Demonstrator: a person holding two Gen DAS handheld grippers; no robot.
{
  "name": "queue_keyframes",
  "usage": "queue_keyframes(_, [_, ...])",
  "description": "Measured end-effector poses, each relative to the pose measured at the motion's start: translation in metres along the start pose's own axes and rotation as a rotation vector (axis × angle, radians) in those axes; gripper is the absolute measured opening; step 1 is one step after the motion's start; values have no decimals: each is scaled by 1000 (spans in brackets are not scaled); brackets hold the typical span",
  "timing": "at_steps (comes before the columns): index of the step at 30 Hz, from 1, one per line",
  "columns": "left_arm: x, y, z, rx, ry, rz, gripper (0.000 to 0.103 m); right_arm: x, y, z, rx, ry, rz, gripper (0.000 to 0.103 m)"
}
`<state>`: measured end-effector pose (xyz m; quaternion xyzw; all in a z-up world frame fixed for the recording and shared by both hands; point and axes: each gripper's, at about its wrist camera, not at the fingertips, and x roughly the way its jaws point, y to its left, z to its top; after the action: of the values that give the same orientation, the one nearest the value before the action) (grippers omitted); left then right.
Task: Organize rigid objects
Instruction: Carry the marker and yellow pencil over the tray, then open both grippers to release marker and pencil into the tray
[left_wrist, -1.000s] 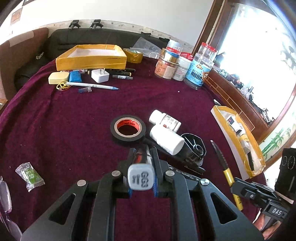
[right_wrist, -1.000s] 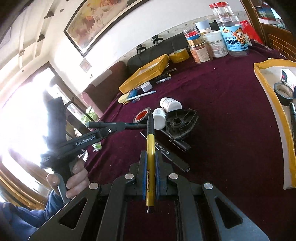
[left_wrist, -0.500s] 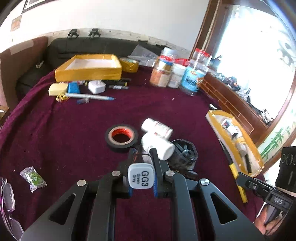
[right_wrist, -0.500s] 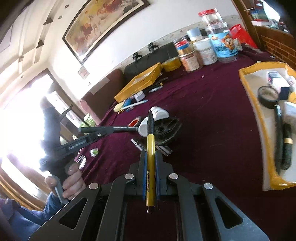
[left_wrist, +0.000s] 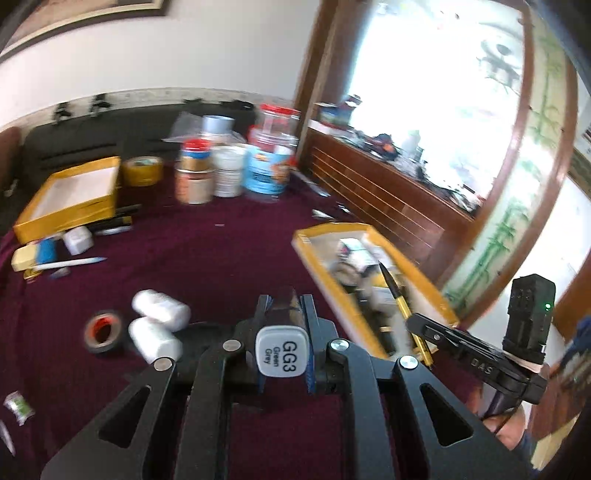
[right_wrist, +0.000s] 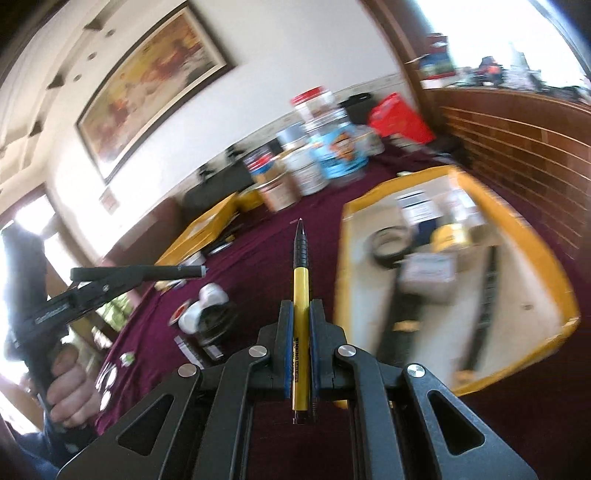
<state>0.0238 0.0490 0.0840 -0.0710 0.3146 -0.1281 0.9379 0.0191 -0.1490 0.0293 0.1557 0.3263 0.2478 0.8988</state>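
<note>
My left gripper (left_wrist: 286, 301) is shut on a dark marker (left_wrist: 282, 356) with a grey cap marked GG3, held above the maroon cloth. My right gripper (right_wrist: 301, 306) is shut on a yellow and black pen (right_wrist: 301, 280), whose tip points toward the far jars. Just right of both stands a yellow-rimmed tray (left_wrist: 328, 227) (right_wrist: 554, 273), blurred, holding a tape roll (right_wrist: 388, 243), dark pens and small boxes. In the left wrist view the right gripper (left_wrist: 413, 321) hangs at the tray's near edge with the pen (left_wrist: 404, 317). The right wrist view shows the left gripper (right_wrist: 199, 271) off to the left.
A black tape roll (left_wrist: 101, 330) and two white bottles (left_wrist: 160, 314) lie on the cloth at left. An empty yellow box (left_wrist: 70, 195) and small items sit at the back left. Several jars (left_wrist: 236, 170) stand at the back. A wooden ledge runs along the right.
Both grippers have lifted and swung right, so the yellow-rimmed tray now fills the right of each view. The tape and bottles have slid left. Both grips are unchanged.
</note>
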Motion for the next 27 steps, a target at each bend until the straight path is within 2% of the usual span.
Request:
queue_keyframes(6, [49,-50,13,35,39,-52,12,-21,-45,17,81,-39,-135,8])
queue_keyframes(12, [110,-95,20,68,84,-22,12,-16,-87,32,174,-10,-218,7])
queue_keyframes(16, [150,-110,13,67,156,14,12,-9,-101,43,179,0,-285,8])
queue_keyframes(20, [165,-113,2,59,208,24,12,-3,-114,48,193,28,-334,7])
queue_keyframes(27, [170,-118,-6,74,237,15,12,4,-121,43,201,70,-336,7])
